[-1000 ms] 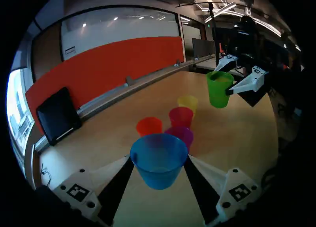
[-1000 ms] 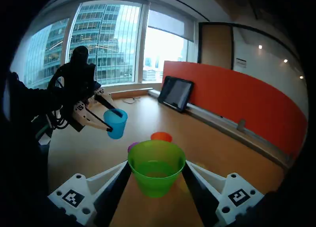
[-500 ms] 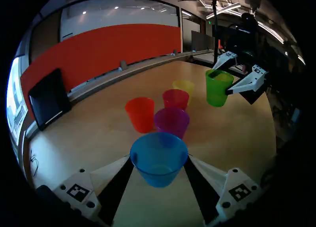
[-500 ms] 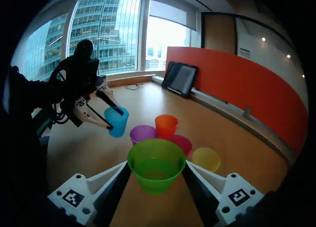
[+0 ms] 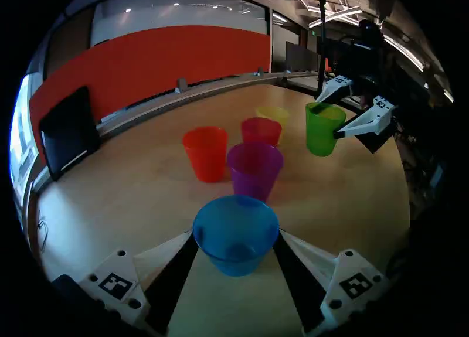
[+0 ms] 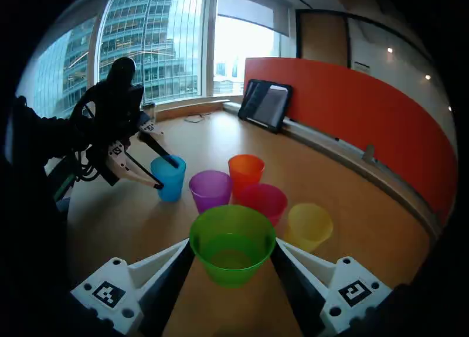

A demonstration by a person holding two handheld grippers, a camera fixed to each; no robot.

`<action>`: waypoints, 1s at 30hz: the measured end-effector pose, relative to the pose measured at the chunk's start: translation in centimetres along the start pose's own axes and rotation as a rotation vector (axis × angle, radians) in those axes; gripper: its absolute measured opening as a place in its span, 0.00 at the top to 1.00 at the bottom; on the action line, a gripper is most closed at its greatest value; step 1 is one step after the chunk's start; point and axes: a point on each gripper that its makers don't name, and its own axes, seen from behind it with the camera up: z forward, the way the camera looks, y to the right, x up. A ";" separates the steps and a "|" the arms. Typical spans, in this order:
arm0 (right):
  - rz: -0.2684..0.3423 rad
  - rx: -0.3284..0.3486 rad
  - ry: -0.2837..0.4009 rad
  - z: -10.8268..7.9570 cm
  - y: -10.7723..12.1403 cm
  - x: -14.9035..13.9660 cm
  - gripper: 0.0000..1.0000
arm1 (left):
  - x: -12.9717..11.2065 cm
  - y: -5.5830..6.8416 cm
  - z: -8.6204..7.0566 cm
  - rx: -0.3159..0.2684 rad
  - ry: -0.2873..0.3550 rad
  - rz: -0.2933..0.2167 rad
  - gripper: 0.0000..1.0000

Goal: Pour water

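Observation:
My left gripper is shut on a blue cup with a little water in it, upright just above the wooden table. That blue cup and the left gripper also appear in the right gripper view at mid left. My right gripper is shut on a green cup holding some liquid; the same green cup and right gripper show far right in the left gripper view. Between them stand a purple cup, an orange cup, a red cup and a yellow cup.
A dark tablet leans against the low ledge under the orange wall. Large windows lie behind the person's dark sleeves. Bare tabletop spreads to the right of the cups.
Both grippers have come lower and tipped down toward the table, each with its cup. The standing cups look larger and closer in both views.

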 end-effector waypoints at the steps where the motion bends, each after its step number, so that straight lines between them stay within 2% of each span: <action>1: 0.000 -0.001 -0.002 0.1 0.0 -0.1 0.10 | -0.1 0.0 0.0 0.001 0.000 0.000 0.14; 12: 0.002 -0.007 -0.025 0.8 0.1 -1.2 0.10 | -0.9 -0.4 -0.3 0.010 -0.013 0.021 0.13; 16: 0.003 -0.012 -0.033 1.2 0.2 -1.8 0.10 | -1.3 -0.4 -0.3 0.017 -0.027 0.039 0.05; 18: 0.003 -0.015 -0.037 1.4 0.2 -2.0 0.10 | -1.5 -0.3 -0.3 0.020 -0.033 0.045 0.04; 30: 0.001 -0.034 -0.061 2.3 0.6 -3.6 0.10 | -2.1 -0.1 -1.1 0.009 -0.049 0.017 0.04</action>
